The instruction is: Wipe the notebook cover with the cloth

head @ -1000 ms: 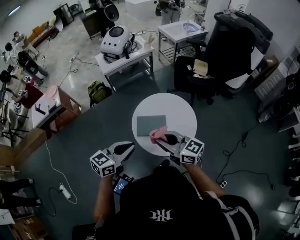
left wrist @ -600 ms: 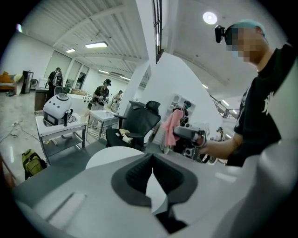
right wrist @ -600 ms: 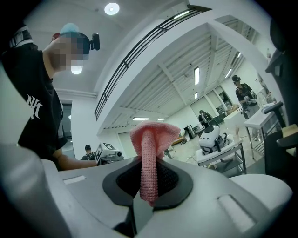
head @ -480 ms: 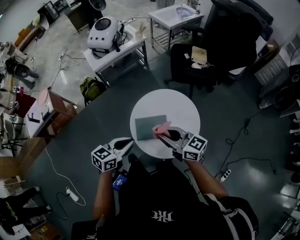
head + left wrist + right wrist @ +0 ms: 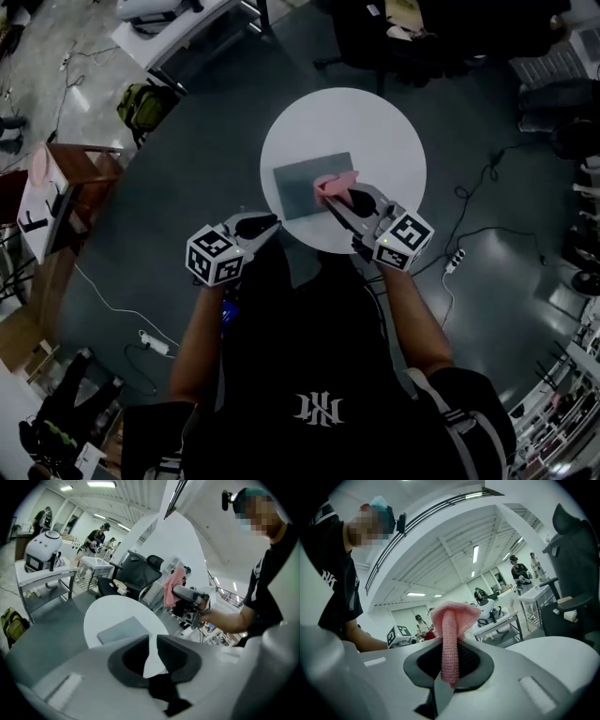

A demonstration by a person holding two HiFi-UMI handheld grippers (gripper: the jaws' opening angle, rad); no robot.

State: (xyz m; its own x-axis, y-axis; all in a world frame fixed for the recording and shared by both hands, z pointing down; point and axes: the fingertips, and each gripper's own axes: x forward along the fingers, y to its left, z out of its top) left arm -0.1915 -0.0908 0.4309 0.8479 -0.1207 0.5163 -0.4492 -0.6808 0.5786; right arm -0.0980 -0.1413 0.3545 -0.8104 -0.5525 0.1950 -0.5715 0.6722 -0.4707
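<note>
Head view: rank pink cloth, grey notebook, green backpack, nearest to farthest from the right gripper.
1. pink cloth: clamped in the jaws of the right gripper.
2. grey notebook: on the round white table, just left of the cloth.
3. green backpack: on the floor, far upper left.

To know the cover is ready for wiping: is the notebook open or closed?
Closed: the notebook lies flat on the white table, showing only its plain grey cover.

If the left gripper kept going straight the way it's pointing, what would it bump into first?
Probably the round white table, near its front edge, with the flat grey notebook just beyond; depth is hard to judge. The left gripper has nothing between its fingers, which have just been opening.
</note>
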